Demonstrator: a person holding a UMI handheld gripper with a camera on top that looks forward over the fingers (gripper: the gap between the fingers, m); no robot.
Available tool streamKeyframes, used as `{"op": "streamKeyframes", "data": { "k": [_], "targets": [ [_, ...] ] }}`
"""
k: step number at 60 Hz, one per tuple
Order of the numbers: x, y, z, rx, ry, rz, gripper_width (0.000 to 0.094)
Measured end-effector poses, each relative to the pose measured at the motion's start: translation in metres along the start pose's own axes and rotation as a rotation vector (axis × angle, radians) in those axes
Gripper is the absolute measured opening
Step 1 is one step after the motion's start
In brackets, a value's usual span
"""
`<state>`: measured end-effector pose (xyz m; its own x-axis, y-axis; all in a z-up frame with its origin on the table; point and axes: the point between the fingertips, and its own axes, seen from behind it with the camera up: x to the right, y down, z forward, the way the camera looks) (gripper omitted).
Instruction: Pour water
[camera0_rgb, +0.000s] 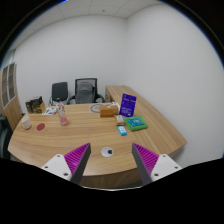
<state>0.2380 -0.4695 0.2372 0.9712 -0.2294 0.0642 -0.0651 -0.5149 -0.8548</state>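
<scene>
My gripper (111, 156) is open and empty, held above the near edge of a long wooden table (70, 142). Its purple pads (76, 160) show on both fingers. A small pinkish cup-like vessel (64, 119) stands far ahead of the fingers, to the left. A small red item (41, 126) and a white object (27, 124) lie further left of it; they are too small to identify. A round bowl-like object (97, 108) sits near the table's far edge. Nothing is between the fingers.
A round cable grommet (107, 152) sits in the tabletop just ahead of the fingers. A purple box (128, 103), a green book (137, 123), a small blue item (123, 131) and a brown box (108, 112) lie to the right. Two office chairs (86, 90) stand behind the table.
</scene>
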Motion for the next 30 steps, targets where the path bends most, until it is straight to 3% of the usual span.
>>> {"op": "streamKeyframes", "data": {
  "k": [16, 30],
  "targets": [
    [-0.014, 0.005, 0.013, -0.021, -0.017, -0.012, 0.0844],
    [-0.093, 0.018, 0.051, -0.062, -0.113, -0.063, 0.0850]
  ]
}}
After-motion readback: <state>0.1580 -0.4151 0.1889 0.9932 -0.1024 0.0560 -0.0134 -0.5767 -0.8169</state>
